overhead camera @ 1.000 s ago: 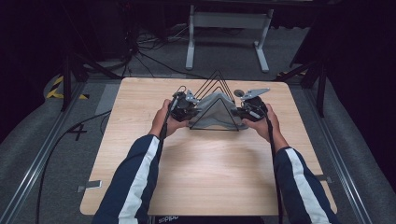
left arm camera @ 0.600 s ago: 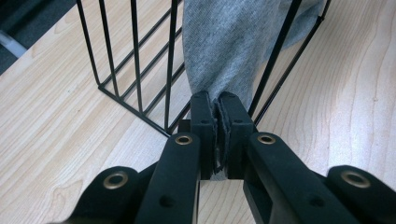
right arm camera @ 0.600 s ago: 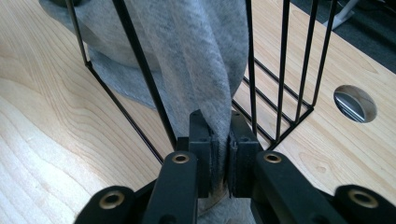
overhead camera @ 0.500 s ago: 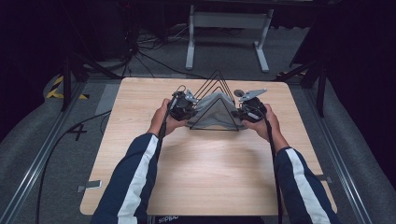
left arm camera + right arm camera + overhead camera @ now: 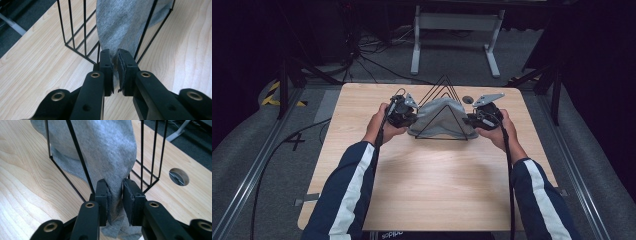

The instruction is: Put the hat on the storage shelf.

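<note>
Grey cloth (image 5: 439, 116) drapes over black wire rack (image 5: 443, 86) mid-tabletop (image 5: 432, 190); left tongs (image 5: 115, 71) and right tongs (image 5: 116, 201) each pinch a cloth edge at opposite sides

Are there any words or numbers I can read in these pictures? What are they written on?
"4": a dark number on the grey floor, left of the table.
Pale letters on dark clothing at the bottom edge of the high view: upside down and too blurred to read.
Nothing else carries writing.
</note>
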`<action>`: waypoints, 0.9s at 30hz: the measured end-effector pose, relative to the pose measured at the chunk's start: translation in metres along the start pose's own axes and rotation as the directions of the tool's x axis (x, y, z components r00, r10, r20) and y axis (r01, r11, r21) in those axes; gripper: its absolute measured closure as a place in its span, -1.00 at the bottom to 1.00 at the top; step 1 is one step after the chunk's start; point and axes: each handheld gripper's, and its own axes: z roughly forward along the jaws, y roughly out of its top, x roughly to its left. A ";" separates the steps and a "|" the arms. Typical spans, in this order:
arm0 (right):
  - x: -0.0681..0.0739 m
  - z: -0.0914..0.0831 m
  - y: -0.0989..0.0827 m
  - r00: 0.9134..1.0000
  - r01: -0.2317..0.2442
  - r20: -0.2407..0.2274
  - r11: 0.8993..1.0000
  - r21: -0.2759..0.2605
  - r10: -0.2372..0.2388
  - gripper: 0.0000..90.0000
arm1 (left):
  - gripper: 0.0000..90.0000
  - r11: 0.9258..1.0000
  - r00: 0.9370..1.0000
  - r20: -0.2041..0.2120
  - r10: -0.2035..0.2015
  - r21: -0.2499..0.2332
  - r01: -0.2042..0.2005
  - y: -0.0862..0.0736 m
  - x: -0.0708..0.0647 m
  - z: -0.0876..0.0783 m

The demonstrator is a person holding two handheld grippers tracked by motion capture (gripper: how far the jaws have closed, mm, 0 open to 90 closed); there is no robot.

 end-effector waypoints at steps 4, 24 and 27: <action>0.000 -0.007 0.000 1.000 -0.012 0.002 1.000 -0.013 0.012 0.61 | 0.81 1.000 1.000 -0.002 0.010 0.003 -0.010 -0.002 -0.002 -0.009; 0.006 -0.033 -0.009 1.000 0.017 -0.004 1.000 -0.017 -0.017 0.54 | 0.75 0.998 0.999 -0.011 0.054 0.022 -0.053 -0.030 -0.011 -0.045; 0.007 -0.036 -0.012 1.000 0.015 -0.009 1.000 -0.014 -0.015 0.53 | 0.73 0.998 0.998 -0.009 0.057 0.027 -0.056 -0.037 -0.013 -0.048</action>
